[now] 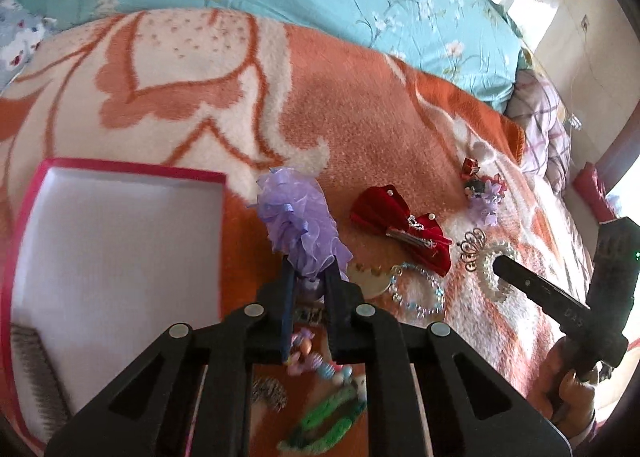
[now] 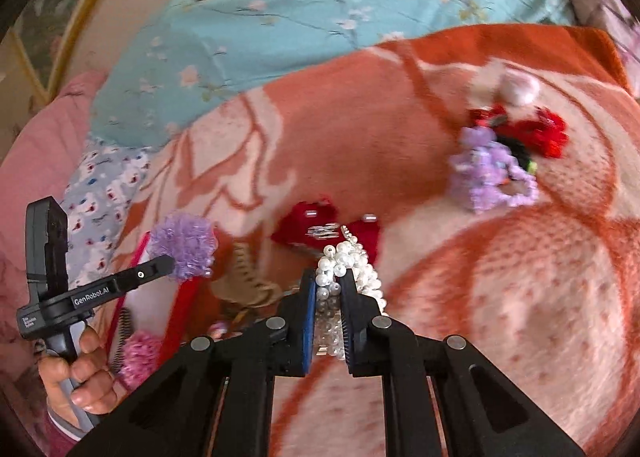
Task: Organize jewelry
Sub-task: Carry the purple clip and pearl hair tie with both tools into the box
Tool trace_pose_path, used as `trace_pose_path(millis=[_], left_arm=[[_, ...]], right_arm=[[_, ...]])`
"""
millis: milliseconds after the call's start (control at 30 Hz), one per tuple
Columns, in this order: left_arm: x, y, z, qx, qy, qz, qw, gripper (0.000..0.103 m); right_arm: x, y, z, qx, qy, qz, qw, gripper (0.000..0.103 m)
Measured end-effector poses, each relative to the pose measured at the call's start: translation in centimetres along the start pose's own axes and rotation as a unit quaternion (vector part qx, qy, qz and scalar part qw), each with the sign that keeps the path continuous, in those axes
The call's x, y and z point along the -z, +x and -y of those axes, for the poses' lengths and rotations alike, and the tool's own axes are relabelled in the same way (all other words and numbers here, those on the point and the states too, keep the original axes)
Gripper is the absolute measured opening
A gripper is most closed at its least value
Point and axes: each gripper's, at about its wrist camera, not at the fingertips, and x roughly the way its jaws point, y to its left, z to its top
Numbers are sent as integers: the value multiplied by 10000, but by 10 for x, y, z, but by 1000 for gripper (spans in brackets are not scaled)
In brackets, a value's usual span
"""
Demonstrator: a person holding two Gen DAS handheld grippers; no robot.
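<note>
Both grippers matte black plastic w/ triangular cut-outs in the linkage arms and round silver pivot screws, four showing per gripper; left gripper point(image 1: 310, 281) has dark blue pads on its fingers, right gripper point(image 2: 329, 285) blue pad on one finger and a ribbed black face on the other. Seen from the right wrist cam, the left unit's side arm reads "GenRobot.AI" in white, small white label below it, grey handle under. Left hand point(image 2: 78, 373) bare skin, short nails, pinkish-maroon sleeve at the wrist; right hand point(image 1: 570, 381) bare too, mostly hidden.
</note>
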Motion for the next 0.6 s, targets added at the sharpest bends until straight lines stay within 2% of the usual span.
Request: trace_pose_path(millis=[333, 600], left_arm=[[18, -40, -50, -130, -481, 230, 9985, 11], [22, -59, -78, -284, -683, 390, 9965, 11]], right_arm=[[3, 21, -68, -497, -409, -107, 9979, 10], [3, 40, -106, -809, -564, -210, 9949, 10]])
